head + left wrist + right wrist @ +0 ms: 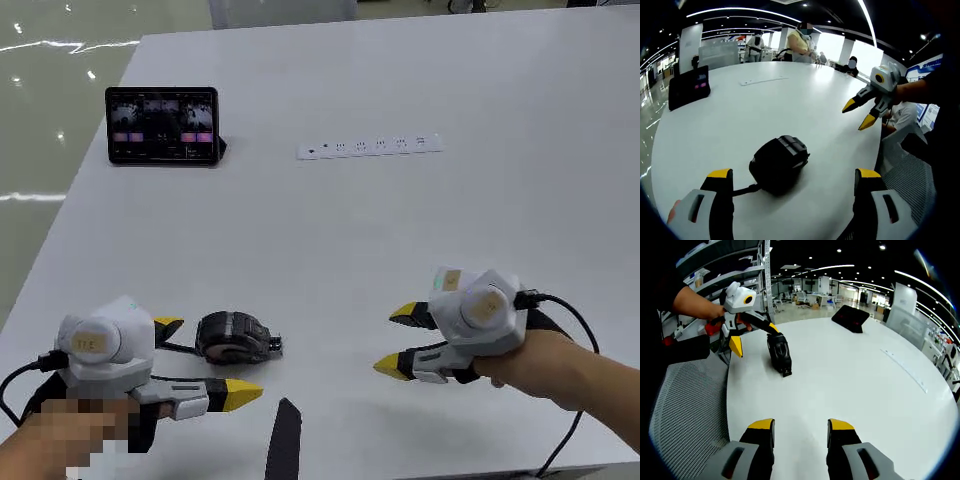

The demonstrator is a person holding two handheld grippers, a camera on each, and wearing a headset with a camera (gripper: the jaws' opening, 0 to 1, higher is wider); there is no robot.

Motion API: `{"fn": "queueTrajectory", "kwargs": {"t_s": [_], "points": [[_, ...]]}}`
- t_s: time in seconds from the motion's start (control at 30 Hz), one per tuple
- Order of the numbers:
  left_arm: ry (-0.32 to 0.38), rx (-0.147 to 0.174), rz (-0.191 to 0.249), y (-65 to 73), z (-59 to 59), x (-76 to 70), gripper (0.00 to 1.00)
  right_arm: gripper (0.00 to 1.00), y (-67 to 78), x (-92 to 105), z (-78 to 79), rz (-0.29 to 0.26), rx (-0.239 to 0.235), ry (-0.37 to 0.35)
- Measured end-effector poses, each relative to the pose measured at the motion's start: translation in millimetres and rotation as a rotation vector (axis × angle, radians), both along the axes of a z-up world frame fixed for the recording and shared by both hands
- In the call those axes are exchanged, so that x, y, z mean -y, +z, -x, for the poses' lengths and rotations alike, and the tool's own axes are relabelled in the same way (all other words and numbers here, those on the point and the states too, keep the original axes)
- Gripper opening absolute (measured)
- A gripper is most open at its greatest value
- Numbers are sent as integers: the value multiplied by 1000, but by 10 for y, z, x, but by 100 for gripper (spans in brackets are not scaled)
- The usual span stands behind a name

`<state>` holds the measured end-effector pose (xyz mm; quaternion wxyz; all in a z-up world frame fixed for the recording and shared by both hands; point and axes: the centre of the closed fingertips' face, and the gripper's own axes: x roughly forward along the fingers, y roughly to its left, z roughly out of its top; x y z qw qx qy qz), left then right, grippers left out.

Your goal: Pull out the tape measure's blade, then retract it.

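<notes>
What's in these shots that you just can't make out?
Tablet screen: head view, too small to read.
Tape measure markings: all views, too small and dark.
Dark strap: head view, cut off by the bottom edge.
Power strip labels: head view, too small.

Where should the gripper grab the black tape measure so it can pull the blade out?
Probably the tape measure case across its middle, from the near side: the left gripper has its open jaws either side of it. Its blade tip points toward the right gripper, so that end stays free for pulling.
</notes>
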<state>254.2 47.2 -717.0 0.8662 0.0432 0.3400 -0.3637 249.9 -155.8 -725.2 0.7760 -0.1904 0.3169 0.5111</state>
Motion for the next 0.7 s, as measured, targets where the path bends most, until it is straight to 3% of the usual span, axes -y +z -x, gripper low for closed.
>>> {"fn": "queueTrajectory", "kwargs": {"t_s": [0.1, 0.17, 0.23, 0.53, 0.63, 0.7], "points": [[-10, 1, -2, 18, 28, -47, 99, 41, 4, 111, 37, -23, -16, -30], [-27, 15, 12, 48, 52, -67, 99, 45, -37, 214, 64, -15, -21, -41], [-29, 26, -3, 39, 52, -115, 99, 47, -85, 330, 99, 10, -17, -44], [-26, 6, -49, -39, 122, -306, 99, 56, -127, 798, 128, 31, -12, -92], [-35, 41, -43, -2, 130, -330, 99, 61, -108, 923, 124, 14, -24, -116], [-38, 45, -63, -18, 138, -367, 99, 64, -87, 998, 134, 7, -25, -122]]}}
